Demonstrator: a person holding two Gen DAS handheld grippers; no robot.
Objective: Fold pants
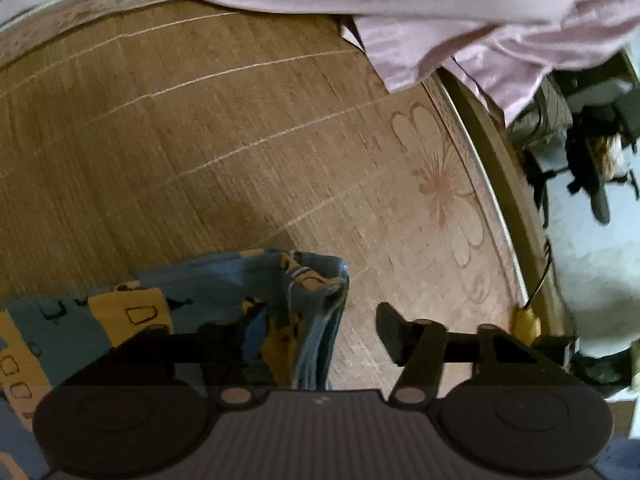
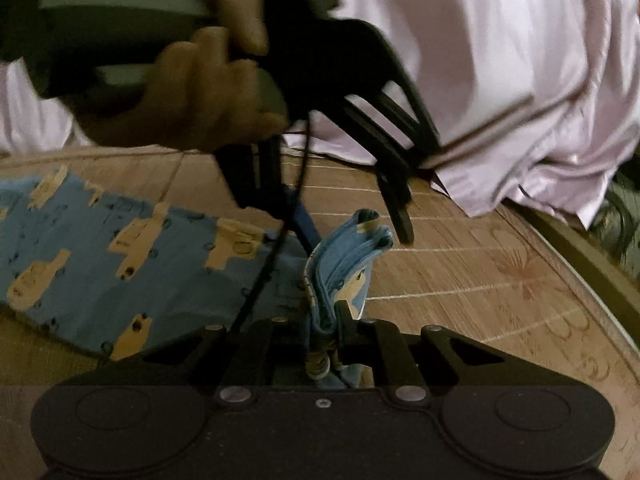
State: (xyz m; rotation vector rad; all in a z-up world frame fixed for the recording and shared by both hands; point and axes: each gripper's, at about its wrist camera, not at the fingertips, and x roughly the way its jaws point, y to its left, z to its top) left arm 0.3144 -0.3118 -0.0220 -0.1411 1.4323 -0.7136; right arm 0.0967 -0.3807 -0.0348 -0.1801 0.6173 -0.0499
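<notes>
2 grippers: right gripper clenched on pants lengthwise leftward, left gripper fingers released.

The pants lie spread on a woven mat to the left of the right claw, with one bunched edge standing up between that claw's fingers. The left claw hangs above and behind that bunch, a hand on its grip at the upper left. Its fingers stand apart, one on each side of the fold. A loose sheet lies across the far side of the mat and spills over its right edge.
</notes>
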